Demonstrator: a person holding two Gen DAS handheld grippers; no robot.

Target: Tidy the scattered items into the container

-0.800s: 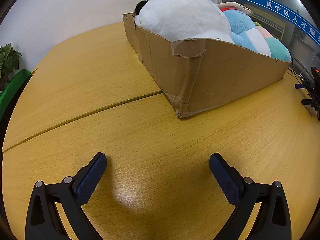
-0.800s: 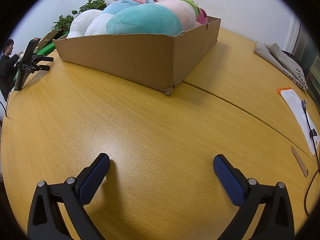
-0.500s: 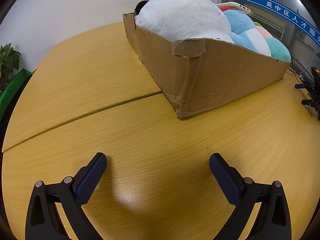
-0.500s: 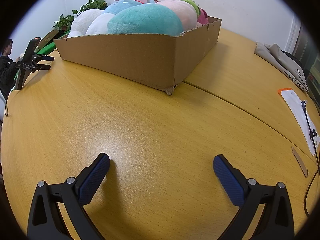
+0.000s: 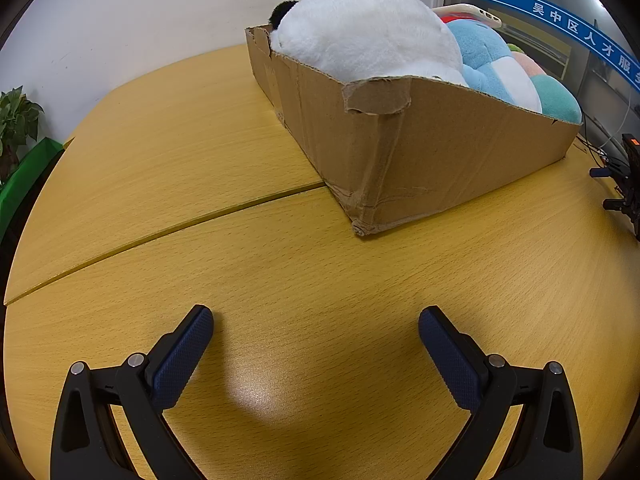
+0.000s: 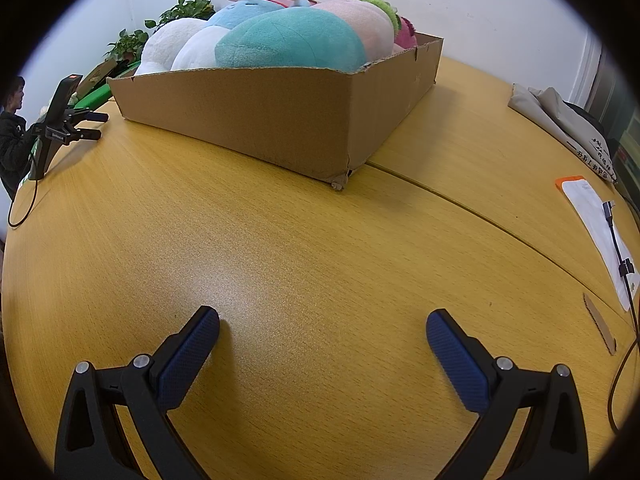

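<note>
A brown cardboard box stands on the wooden table, piled with plush toys. A big white plush fills its near-left end; blue and teal plush lie beyond it. From the right wrist view the teal plush, a pink one and the white one rise above the rim. My left gripper is open over bare table, well short of the box corner. My right gripper is open too, nothing between its fingers.
A phone on a black stand with a cable sits left of the box, and a person is behind it. A folded cloth bag, a white pouch with a cable and a cardboard strip lie on the right. Potted plants stand off the table's left edge.
</note>
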